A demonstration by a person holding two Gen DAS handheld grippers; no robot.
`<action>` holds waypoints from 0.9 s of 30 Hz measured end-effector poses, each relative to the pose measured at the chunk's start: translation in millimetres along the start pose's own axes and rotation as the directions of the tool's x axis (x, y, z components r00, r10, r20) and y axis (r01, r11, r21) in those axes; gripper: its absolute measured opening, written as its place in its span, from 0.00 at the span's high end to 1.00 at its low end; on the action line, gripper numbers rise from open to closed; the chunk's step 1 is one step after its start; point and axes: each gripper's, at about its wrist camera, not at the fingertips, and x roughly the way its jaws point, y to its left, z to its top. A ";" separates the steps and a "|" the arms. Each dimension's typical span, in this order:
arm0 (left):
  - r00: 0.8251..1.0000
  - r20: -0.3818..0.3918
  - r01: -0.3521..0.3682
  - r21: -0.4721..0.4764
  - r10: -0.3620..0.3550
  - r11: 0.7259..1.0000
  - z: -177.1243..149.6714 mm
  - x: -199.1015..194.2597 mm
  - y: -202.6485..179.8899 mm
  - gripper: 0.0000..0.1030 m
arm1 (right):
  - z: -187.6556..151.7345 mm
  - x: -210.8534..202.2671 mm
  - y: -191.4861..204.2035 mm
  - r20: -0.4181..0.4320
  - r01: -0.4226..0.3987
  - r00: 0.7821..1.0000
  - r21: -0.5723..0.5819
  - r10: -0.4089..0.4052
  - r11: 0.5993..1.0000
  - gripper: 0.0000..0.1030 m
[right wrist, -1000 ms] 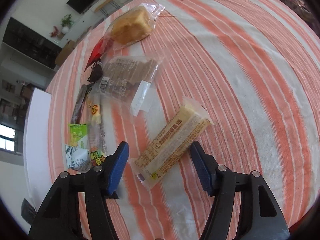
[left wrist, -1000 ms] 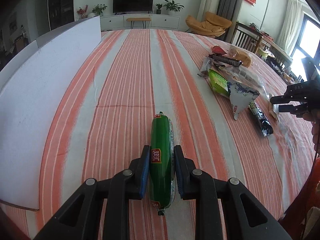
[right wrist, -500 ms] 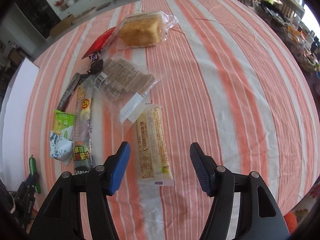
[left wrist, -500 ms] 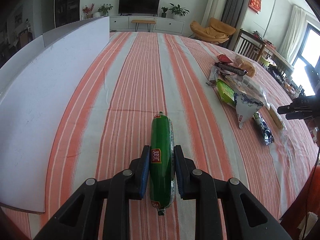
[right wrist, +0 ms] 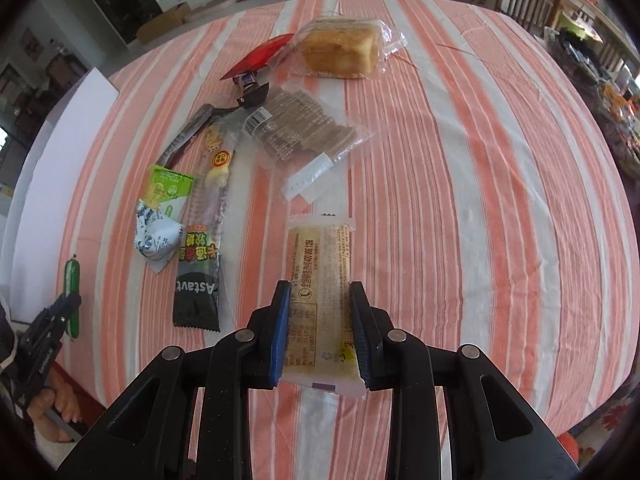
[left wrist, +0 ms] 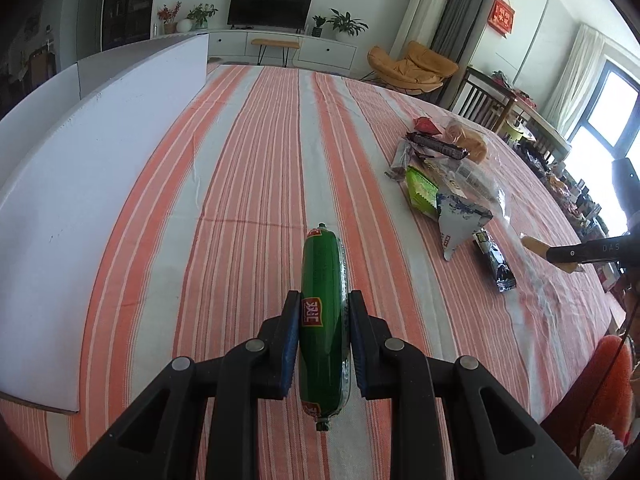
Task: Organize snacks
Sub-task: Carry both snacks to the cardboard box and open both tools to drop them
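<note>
My left gripper (left wrist: pixel 324 312) is shut on a green sausage stick (left wrist: pixel 322 300) with a red label, held just above the striped tablecloth. It also shows at the left edge of the right wrist view (right wrist: pixel 72 276). My right gripper (right wrist: pixel 320 300) is shut on a long beige wrapped cake bar (right wrist: pixel 320 280). A pile of snacks lies ahead: a black candy pack (right wrist: pixel 198 292), a green packet (right wrist: pixel 166 188), a white-blue pouch (right wrist: pixel 154 236), a clear cracker bag (right wrist: pixel 304 140), a bagged bread (right wrist: pixel 340 50) and a red packet (right wrist: pixel 260 56).
A large white board (left wrist: pixel 80 200) lies on the table's left side. The striped cloth (left wrist: pixel 256 160) covers the table. A wooden chair (left wrist: pixel 484 100) and an orange armchair (left wrist: pixel 412 66) stand beyond the far right edge.
My right gripper has closed from wide open onto the beige cake bar. My left gripper has kept its hold on the green sausage and its view has lifted slightly.
</note>
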 end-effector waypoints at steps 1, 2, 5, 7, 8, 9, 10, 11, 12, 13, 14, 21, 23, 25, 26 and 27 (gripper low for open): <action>1.000 -0.001 -0.005 0.008 0.005 1.000 -0.4 -0.4 -2.5 0.78 | -5.0 3.8 -2.9 -0.016 0.010 1.000 -0.004 -0.010 1.000 0.71; 1.000 -0.002 -0.011 0.014 0.011 1.000 -1.6 -0.6 -3.5 0.78 | -8.2 10.3 -5.1 -0.031 0.023 0.999 -0.011 -0.023 1.000 0.71; 1.000 -0.009 -0.016 0.008 0.016 1.000 -4.8 -0.8 -2.2 0.78 | -18.8 26.9 -5.7 -0.076 0.033 0.996 -0.033 -0.035 0.999 0.69; 1.000 -0.012 -0.017 0.004 0.017 1.000 -4.6 0.8 -2.4 0.78 | -17.7 28.1 -5.5 -0.076 0.030 0.997 -0.033 -0.032 0.999 0.64; 1.000 -0.013 -0.017 0.004 0.017 1.000 -4.6 1.6 -2.7 0.78 | -15.3 28.8 -4.3 -0.081 0.030 0.996 -0.040 -0.033 0.999 0.61; 1.000 -0.015 -0.016 0.006 0.016 1.000 -5.0 2.4 -4.0 0.78 | -13.6 28.3 -3.5 -0.085 0.032 0.996 -0.044 -0.036 0.999 0.57; 1.000 -0.017 -0.015 0.010 0.016 1.000 -5.6 3.0 -5.2 0.78 | -10.8 30.9 -3.0 -0.092 0.041 0.995 -0.047 -0.045 0.998 0.56; 1.000 -0.018 -0.015 0.014 0.015 1.000 -6.2 3.3 -6.2 0.78 | -9.0 31.1 -1.8 -0.091 0.050 0.994 -0.056 -0.055 0.997 0.55; 1.000 -0.020 -0.014 0.018 0.014 1.000 -6.4 1.9 -6.2 0.78 | -6.6 31.8 -0.3 -0.095 0.071 0.992 -0.068 -0.077 0.995 0.61; 1.000 -0.020 -0.012 0.018 0.013 1.000 -6.1 1.0 -6.4 0.78 | -5.1 30.8 -0.2 -0.095 0.082 0.991 -0.070 -0.089 0.994 0.70; 1.000 -0.018 -0.008 0.015 0.009 1.000 -5.7 -0.7 -6.1 0.78 | -4.6 27.2 -1.5 -0.087 0.076 0.993 -0.058 -0.081 0.995 0.72; 0.989 0.056 0.144 -0.123 -0.138 0.982 26.6 -47.8 12.6 0.78 | 1.9 -21.2 58.7 -0.025 -0.097 0.995 -0.115 0.095 0.989 0.72; 0.985 0.114 0.148 -0.148 -0.132 0.978 45.2 -79.5 31.3 0.78 | 10.5 -41.7 109.9 0.002 -0.188 0.981 -0.185 0.192 0.965 0.72; 0.983 0.169 0.106 -0.173 -0.076 0.979 62.5 -110.9 57.7 0.78 | 21.2 -66.7 172.5 0.037 -0.277 0.954 -0.278 0.298 0.920 0.72; 0.981 0.191 0.068 -0.188 -0.032 0.980 70.5 -125.5 74.0 0.78 | 26.1 -78.2 202.4 0.050 -0.314 0.937 -0.323 0.347 0.893 0.72; 0.978 0.205 0.011 -0.204 0.032 0.979 77.3 -139.4 92.5 0.78 | 30.7 -88.4 233.6 0.056 -0.351 0.916 -0.370 0.398 0.860 0.72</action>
